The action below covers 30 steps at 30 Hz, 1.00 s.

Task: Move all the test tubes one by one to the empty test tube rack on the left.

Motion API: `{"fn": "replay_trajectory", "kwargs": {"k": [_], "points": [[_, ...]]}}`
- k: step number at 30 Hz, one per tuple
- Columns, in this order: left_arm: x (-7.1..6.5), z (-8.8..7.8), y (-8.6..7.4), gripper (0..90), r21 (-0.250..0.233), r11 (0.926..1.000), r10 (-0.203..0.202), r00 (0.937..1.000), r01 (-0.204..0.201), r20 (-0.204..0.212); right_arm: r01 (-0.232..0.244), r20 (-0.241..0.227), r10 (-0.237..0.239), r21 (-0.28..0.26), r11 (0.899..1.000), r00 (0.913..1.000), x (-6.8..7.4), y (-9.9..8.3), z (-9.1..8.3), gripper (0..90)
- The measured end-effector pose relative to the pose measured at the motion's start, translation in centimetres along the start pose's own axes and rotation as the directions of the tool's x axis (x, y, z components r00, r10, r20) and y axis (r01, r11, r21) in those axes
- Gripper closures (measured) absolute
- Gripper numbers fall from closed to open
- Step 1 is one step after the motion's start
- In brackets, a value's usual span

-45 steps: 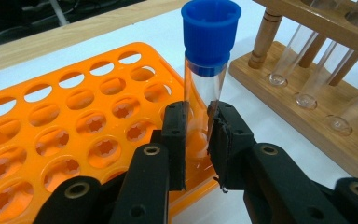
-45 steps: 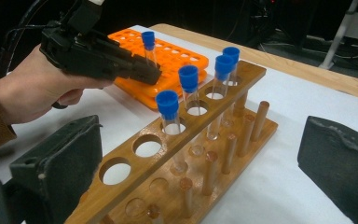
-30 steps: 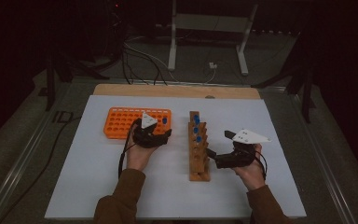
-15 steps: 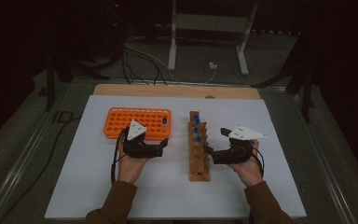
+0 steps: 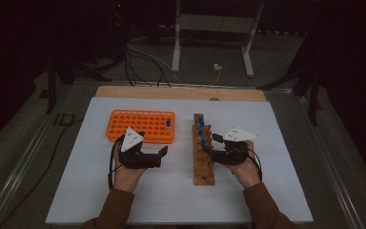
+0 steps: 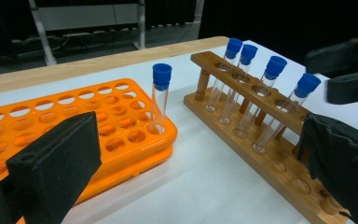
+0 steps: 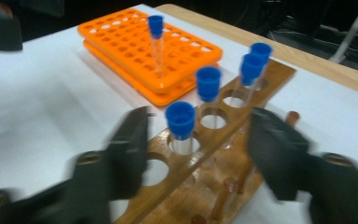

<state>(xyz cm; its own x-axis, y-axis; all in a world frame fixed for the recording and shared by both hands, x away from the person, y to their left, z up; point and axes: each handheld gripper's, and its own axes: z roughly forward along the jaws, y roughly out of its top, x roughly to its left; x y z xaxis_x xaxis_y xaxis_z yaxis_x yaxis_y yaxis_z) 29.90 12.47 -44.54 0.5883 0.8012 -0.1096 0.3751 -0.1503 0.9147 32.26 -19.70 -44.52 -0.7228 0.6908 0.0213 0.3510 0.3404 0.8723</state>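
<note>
- right gripper [image 7: 193, 154], right gripper view, bottom of frame: jaws apart, have just been closing in, blurred. Nearest blue-capped tube [image 7: 181, 128] stands between them, in the wooden rack [image 7: 223, 140]; gap visible either side of the cap, pads not pressing on it.
- same view, centre to upper right: three more capped tubes stand in the rack's holes behind it; two empty holes lower left, next to the left jaw.
- high view, lower centre-right: right gripper [image 5: 209, 145] sits at the right edge of the wooden rack [image 5: 204, 157], about mid-length, jaws pointing left at the tubes.
- left gripper [image 6: 191, 158], left gripper view: jaws wide apart at the lower left and lower right corners, have just been opening, nothing between them but bare white sheet [image 6: 205, 182].
- high view, lower centre-left: left gripper [image 5: 162, 152] hangs over the sheet, just below the orange tray [image 5: 140, 126], jaws pointing right.
- single tube [image 6: 160, 98], blue cap, upright in a hole at the tray's near right corner, centre of left gripper view; apart from both left jaws, above the gap.
- high view, mid frame: orange tray left of wooden rack, the two apart, both on the white sheet.
</note>
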Motion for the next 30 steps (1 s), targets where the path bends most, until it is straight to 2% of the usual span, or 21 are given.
{"fn": "replay_trajectory", "kwargs": {"k": [3, 8, 19, 24, 30], "points": [[0.1, -0.2, 0.0, 0.4, -0.005, 0.9999, -0.010, 0.9999, 0.010, -0.003, 0.018, -0.008, -0.017, 0.014, 1.000, 0.9998, 0.2, -0.1, 0.7, 60.7], [0.0, -0.1, -0.1, 0.4, -0.003, 0.9999, -0.014, 0.9999, 0.014, 0.001, 0.008, -0.011, -0.008, 0.021, 1.000, 0.9999, 0.0, -0.2, 1.5, 75.1], [-0.3, 0.0, -0.1, 0.5, -0.004, 0.9999, -0.012, 0.9999, 0.012, 0.008, -0.022, -0.015, 0.022, 0.012, 1.000, 0.9996, -0.1, -0.1, 2.2, 75.7], [-0.4, 0.1, 0.0, 0.5, -0.004, 1.0000, -0.006, 0.9999, 0.006, 0.008, -0.002, -0.001, 0.002, 0.037, 0.999, 1.0000, 0.1, -0.2, 2.6, 76.1], [-0.7, 0.2, 0.0, 0.5, -0.006, 1.0000, -0.007, 0.9999, 0.007, 0.013, -0.001, 0.008, 0.001, 0.036, 0.999, 1.0000, 0.2, -0.2, 2.5, 77.4]]}}
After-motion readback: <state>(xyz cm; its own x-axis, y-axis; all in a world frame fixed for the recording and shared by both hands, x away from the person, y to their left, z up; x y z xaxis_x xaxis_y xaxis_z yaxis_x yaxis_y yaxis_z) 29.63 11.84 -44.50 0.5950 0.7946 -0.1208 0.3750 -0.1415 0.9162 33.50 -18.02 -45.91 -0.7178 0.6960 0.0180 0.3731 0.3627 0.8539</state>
